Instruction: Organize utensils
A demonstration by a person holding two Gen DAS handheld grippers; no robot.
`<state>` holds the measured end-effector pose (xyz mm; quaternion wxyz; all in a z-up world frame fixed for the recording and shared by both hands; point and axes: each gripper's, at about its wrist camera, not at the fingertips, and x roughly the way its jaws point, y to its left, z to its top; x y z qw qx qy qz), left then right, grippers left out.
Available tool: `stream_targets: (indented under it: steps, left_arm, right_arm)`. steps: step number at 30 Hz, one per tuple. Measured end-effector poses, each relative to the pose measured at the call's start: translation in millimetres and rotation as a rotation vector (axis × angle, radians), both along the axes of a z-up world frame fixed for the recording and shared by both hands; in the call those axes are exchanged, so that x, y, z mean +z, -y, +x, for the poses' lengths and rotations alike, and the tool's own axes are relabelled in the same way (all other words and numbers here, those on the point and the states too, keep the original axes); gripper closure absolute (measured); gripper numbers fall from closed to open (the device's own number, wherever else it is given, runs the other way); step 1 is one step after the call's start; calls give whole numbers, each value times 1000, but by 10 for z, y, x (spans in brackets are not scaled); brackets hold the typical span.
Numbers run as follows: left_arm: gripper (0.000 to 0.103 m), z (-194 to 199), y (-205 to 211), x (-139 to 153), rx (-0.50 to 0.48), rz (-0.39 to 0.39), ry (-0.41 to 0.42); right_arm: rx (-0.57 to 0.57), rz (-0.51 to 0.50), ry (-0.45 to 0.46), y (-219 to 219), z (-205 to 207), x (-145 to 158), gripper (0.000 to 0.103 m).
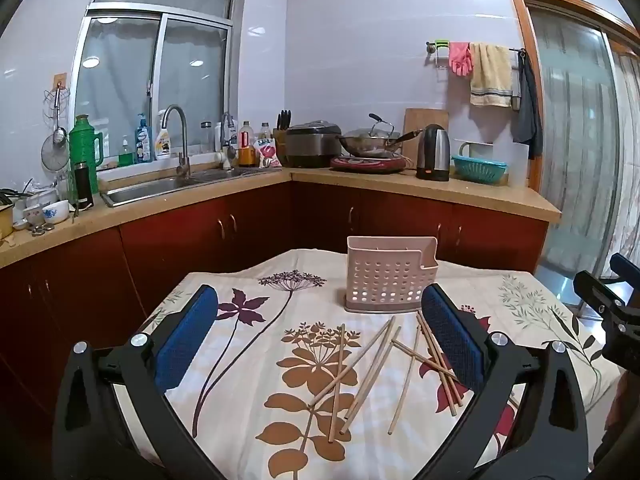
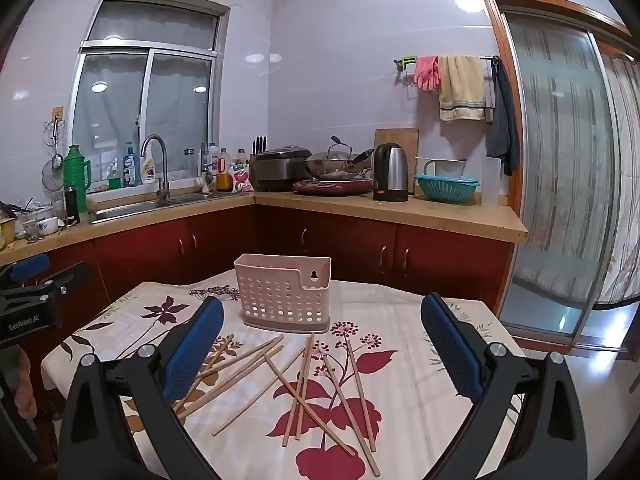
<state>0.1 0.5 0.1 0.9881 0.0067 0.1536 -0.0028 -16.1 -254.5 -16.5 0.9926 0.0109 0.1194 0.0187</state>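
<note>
Several wooden chopsticks (image 1: 376, 364) lie scattered on the floral tablecloth (image 1: 248, 360), in front of a pink perforated utensil holder (image 1: 390, 276) that stands upright at the table's far side. My left gripper (image 1: 320, 312) is open and empty, held above the table with the chopsticks between and below its blue pads (image 1: 188, 340). My right gripper (image 2: 322, 320) is open and empty, above the same chopsticks (image 2: 304, 384), with the holder (image 2: 284, 292) just beyond. The right gripper's body shows at the right edge of the left wrist view (image 1: 612, 312).
A kitchen counter (image 1: 400, 188) runs along the walls behind the table, with a sink (image 1: 160, 188), wok, kettle (image 1: 434, 152) and teal basket. Red cabinets stand below. A sliding glass door (image 2: 560, 180) is at the right.
</note>
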Motion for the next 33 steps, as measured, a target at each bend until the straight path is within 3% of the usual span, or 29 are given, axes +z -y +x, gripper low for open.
stream_targets:
  steps: [15,33]
  left_arm:
    - [4,-89,36,139,-6,7,10]
    - [4,-158,26,110,5,13,33]
  right_arm:
    - [-1,0,7,-5,-58,74,7]
    - [-5,-5,10,29,-90,119,7]
